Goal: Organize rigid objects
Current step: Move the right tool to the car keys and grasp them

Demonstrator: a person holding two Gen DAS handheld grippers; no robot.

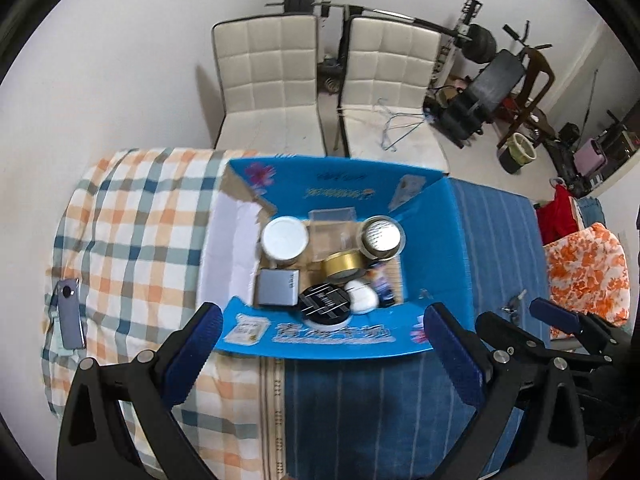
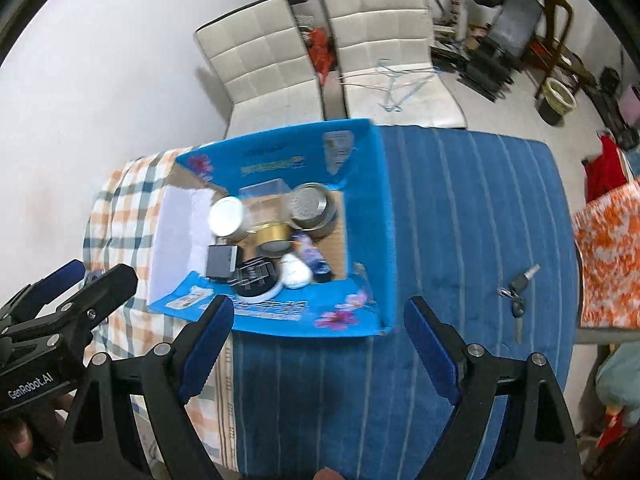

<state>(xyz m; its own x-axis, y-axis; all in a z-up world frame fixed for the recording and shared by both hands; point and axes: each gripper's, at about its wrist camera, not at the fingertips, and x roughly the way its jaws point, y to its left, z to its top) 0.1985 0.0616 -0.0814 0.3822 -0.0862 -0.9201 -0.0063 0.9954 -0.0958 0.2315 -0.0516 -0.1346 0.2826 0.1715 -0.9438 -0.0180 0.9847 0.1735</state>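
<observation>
Grippers fill the bottom of both views, and we see each one spread wide with nothing between its blue pads: the left gripper [image 1: 324, 344] low in the left wrist view, the right gripper [image 2: 320, 344] low in the right wrist view. Each also shows at the edge of the other's picture. Beneath them lies a blue striped cloth [image 2: 460, 220], with a checked cloth [image 1: 132, 220] beside it on the left.

Just past the fingertips, in the middle of each frame, we find the blue cardboard box [image 1: 436, 240], open at the top. Inside it sit a white-lidded jar [image 1: 285, 237], a clear plastic box [image 1: 330, 228], a silver-topped tin [image 1: 382, 234], a gold tape roll [image 1: 344, 266], a grey square box [image 1: 278, 286], a black round lid [image 1: 324, 304], a white rounded piece [image 1: 362, 296] and a small dark bottle [image 1: 384, 284], all packed close.

Outside the box, a phone [image 1: 68, 312] rests on the checked cloth at far left, and a bunch of keys [image 2: 518, 292] lies on the blue cloth at right.

Farther up, two white chairs [image 1: 272, 80] stand against the wall, with exercise gear [image 1: 480, 68] at upper right.
</observation>
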